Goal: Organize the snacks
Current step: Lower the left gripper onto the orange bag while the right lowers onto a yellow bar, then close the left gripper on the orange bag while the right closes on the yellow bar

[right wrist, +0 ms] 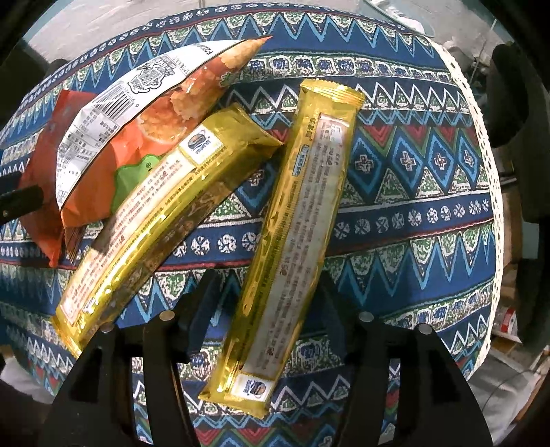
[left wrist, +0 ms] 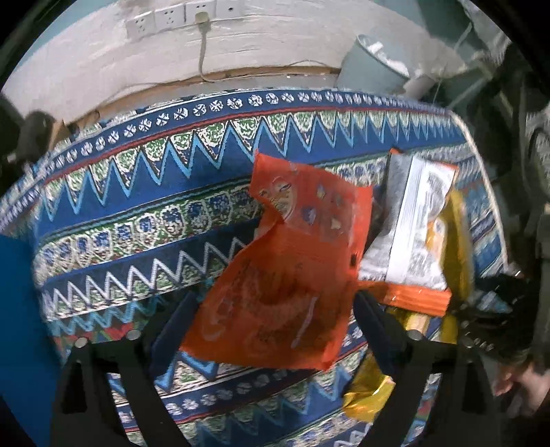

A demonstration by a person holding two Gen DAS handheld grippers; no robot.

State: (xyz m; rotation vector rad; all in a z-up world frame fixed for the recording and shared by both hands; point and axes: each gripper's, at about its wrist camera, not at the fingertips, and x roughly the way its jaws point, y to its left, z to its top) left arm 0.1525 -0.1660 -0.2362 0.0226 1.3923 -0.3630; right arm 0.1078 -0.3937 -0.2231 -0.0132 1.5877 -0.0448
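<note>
A flat orange snack packet (left wrist: 285,285) lies on the patterned tablecloth (left wrist: 137,178) between the fingers of my left gripper (left wrist: 275,330), which stands wide open with its pads off the packet. To its right lie an orange-and-white chip bag (left wrist: 412,220) and gold wrappers (left wrist: 367,399). In the right wrist view a long gold packet (right wrist: 295,240) lies between the fingers of my right gripper (right wrist: 268,309); the jaws are open, with cloth showing beside the left finger. A second gold packet (right wrist: 165,213) lies to its left, partly under the chip bag (right wrist: 137,113).
The round table's lace-trimmed edge (right wrist: 481,144) curves close on the right. Behind the table stand a pale bin (left wrist: 371,65) and a wall with sockets (left wrist: 172,17). A person's hand (left wrist: 515,378) shows at the lower right.
</note>
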